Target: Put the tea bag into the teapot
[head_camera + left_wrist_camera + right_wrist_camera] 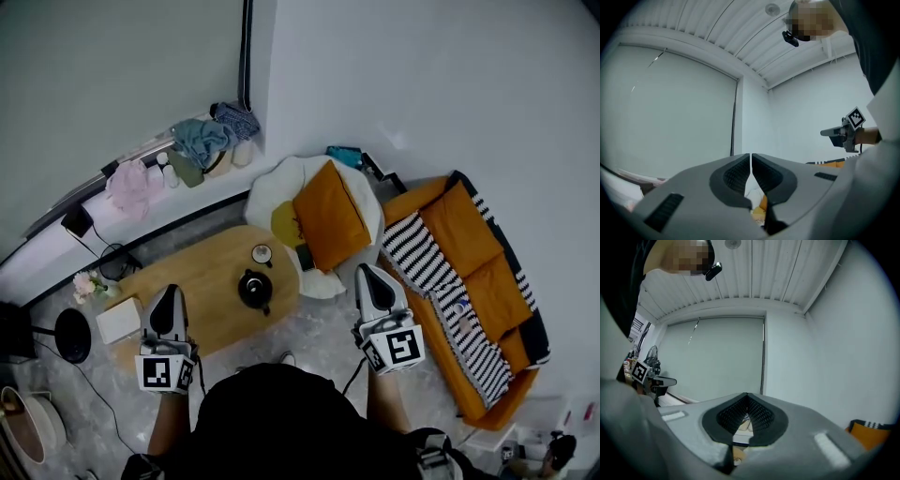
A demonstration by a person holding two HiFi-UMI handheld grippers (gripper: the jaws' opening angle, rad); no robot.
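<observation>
A black teapot [254, 288] stands on the oval wooden table [202, 272], with a small cup [262, 254] just behind it. I can make out no tea bag in any view. My left gripper [167, 294] is held level above the table's near left part, and its jaws meet at the tips with nothing between them [750, 161]. My right gripper [368, 275] hovers to the right of the table, over the floor. It is shut and empty [747, 399]. Both gripper views look out level at the walls and blind, above the table.
A white box [119, 320] and a small bunch of flowers [89, 283] sit at the table's left end. A white chair with an orange cushion [328, 214] stands behind the table. An orange sofa [469, 272] with a striped throw is at the right, and a round stool [72, 335] at the left.
</observation>
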